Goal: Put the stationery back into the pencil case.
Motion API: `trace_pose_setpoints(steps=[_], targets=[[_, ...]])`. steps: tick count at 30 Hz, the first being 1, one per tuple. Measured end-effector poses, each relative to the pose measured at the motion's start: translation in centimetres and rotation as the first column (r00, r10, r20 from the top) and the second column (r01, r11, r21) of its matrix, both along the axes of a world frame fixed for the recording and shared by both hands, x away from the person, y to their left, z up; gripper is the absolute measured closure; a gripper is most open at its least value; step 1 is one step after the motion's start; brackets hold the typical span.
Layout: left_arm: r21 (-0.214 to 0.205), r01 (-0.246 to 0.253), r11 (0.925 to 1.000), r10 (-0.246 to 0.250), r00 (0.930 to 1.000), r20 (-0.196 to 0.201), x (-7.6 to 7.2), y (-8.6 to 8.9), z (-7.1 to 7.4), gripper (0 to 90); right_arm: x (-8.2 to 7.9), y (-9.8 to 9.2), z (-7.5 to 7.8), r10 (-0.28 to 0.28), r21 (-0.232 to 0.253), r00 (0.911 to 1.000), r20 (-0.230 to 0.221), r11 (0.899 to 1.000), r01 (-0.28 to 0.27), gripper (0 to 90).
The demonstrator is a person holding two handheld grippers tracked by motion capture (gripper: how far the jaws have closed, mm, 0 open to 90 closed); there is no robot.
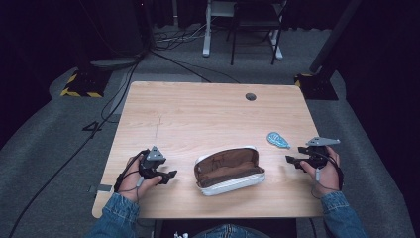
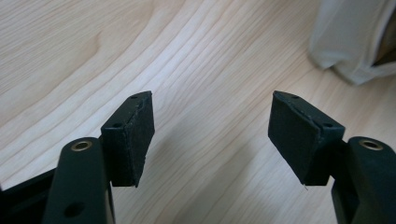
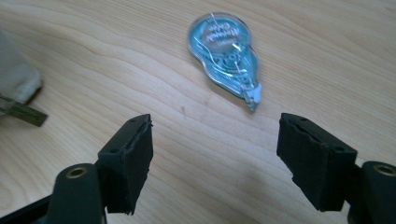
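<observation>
An open pouch (image 1: 229, 171), white outside and brown inside, lies near the table's front edge between my hands. A small blue teardrop-shaped tape dispenser (image 1: 277, 140) rests on the wood to its right. My left gripper (image 1: 168, 176) sits left of the pouch, open and empty. In the left gripper view my left gripper (image 2: 212, 135) hangs over bare wood, with the pouch's white corner (image 2: 350, 42) at the upper right. My right gripper (image 1: 292, 160) is open just in front of the dispenser. In the right gripper view the blue dispenser (image 3: 226, 49) lies beyond my right gripper (image 3: 215, 156).
The wooden table (image 1: 198, 114) has a round cable hole (image 1: 250, 96) near its far edge. Beyond the table, cables cross the grey floor, and a chair and stand bases sit at the back. In the right gripper view the pouch's edge (image 3: 16, 79) shows at the left.
</observation>
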State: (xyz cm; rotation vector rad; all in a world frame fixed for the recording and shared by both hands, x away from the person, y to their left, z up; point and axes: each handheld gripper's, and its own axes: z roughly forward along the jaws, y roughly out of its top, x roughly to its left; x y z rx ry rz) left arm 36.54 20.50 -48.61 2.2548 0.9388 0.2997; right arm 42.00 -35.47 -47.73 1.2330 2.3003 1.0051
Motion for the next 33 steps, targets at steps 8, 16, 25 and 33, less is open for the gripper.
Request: trace_pose_setpoints(steps=[8, 16, 25, 33], targets=[[0.03, -0.042, 0.9987, 0.042, 0.999, -0.013, -1.0, 1.2, -0.7, 29.6, 1.1, 0.5, 1.3, 0.031, -0.003, 0.9992, 0.025, 1.0, -0.031, 22.2], [0.02, -0.098, 0.995, 0.098, 0.9952, -0.002, -2.0, 2.7, -1.0, 27.9, 2.6, 0.9, 1.2, 0.036, -0.021, 0.9993, 0.005, 0.999, -0.036, 20.9], [0.008, -0.129, 0.9916, 0.129, 0.9912, 0.03, -2.9, 3.7, -1.4, 23.1, 4.9, 1.8, 0.4, 0.039, -0.021, 0.9991, -0.019, 0.999, -0.04, 19.5], [-0.02, -0.141, 0.9899, 0.142, 0.9886, 0.051, -3.2, 3.8, -1.8, 19.3, 6.3, 2.5, -0.2, 0.032, -0.008, 0.9992, -0.021, 0.999, -0.033, 22.1]])
